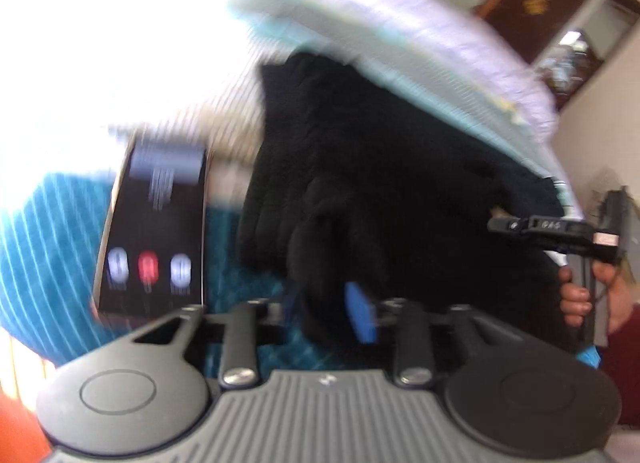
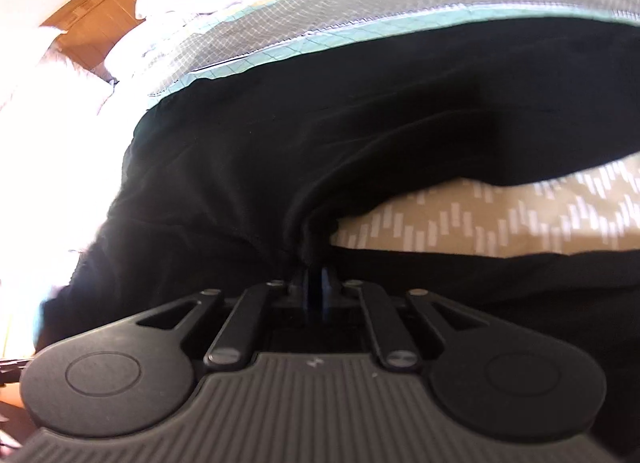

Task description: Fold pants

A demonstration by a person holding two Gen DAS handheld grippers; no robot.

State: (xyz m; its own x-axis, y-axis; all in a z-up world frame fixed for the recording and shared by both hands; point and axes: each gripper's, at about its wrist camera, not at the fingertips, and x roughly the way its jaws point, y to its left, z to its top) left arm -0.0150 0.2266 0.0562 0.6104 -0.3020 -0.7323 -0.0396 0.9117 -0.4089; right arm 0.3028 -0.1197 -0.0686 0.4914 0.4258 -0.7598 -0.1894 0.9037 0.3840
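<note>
Black pants (image 2: pixel 320 135) lie spread on a bed. In the right wrist view my right gripper (image 2: pixel 316 283) is shut on a bunched edge of the pants, its blue pads pressed together. In the left wrist view the pants (image 1: pixel 380 167) hang bunched in front of my left gripper (image 1: pixel 326 311); fabric fills the gap between its blue pads (image 1: pixel 362 315), so it is shut on the pants. The right gripper (image 1: pixel 560 231) and the hand holding it show at the right edge of the left wrist view.
A quilted white and teal bedspread (image 2: pixel 304 19) lies beyond the pants, and a tan patterned sheet (image 2: pixel 500 215) lies under them. A wooden headboard (image 2: pixel 112 3) stands at the upper left. A black box with printed capsules (image 1: pixel 156 231) lies on blue fabric (image 1: pixel 44 255).
</note>
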